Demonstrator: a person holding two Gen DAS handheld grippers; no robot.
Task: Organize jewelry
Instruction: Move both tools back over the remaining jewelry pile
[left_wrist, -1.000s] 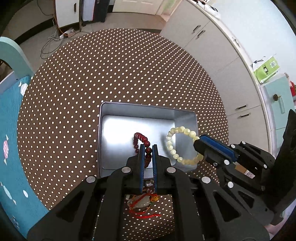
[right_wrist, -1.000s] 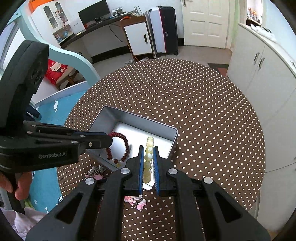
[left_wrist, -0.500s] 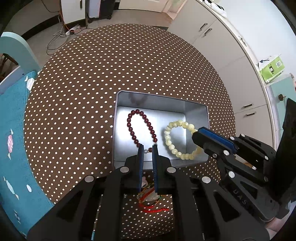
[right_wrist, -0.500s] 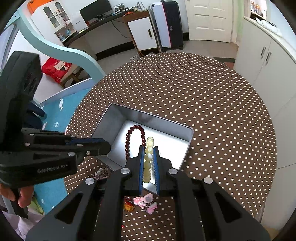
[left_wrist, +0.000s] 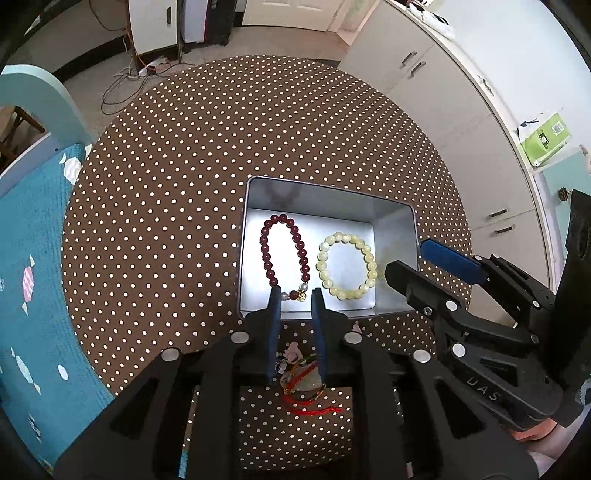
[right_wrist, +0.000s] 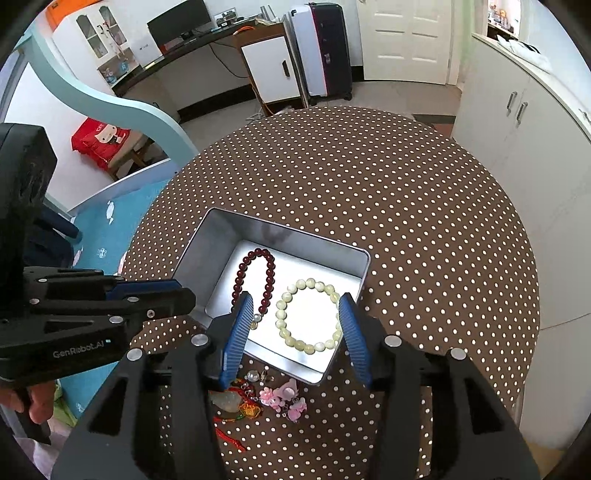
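A silver tin box (left_wrist: 325, 190) (right_wrist: 201, 240) sits on the round dotted table. Inside lie a dark red bead bracelet (left_wrist: 266, 254) (right_wrist: 240, 277) on the left and a pale yellow bead bracelet (left_wrist: 364, 251) (right_wrist: 282, 317) on the right. My left gripper (left_wrist: 295, 295) is open a little and empty, its tips above the red bracelet's clasp end. My right gripper (right_wrist: 295, 304) is wide open and empty, its fingers spread either side of the yellow bracelet. It shows in the left wrist view (left_wrist: 424, 258) at the box's right rim.
Loose jewelry lies on the table in front of the box: a pale stone pendant on red cord (right_wrist: 229, 400) (left_wrist: 306, 384) and pink charms (right_wrist: 284, 398). White cabinets (left_wrist: 424, 85) stand to the right, and a blue bed (left_wrist: 22, 258) to the left.
Both grippers opened and let go of their bracelets, which now lie flat in the box. Both grippers have drawn back and up from the box.
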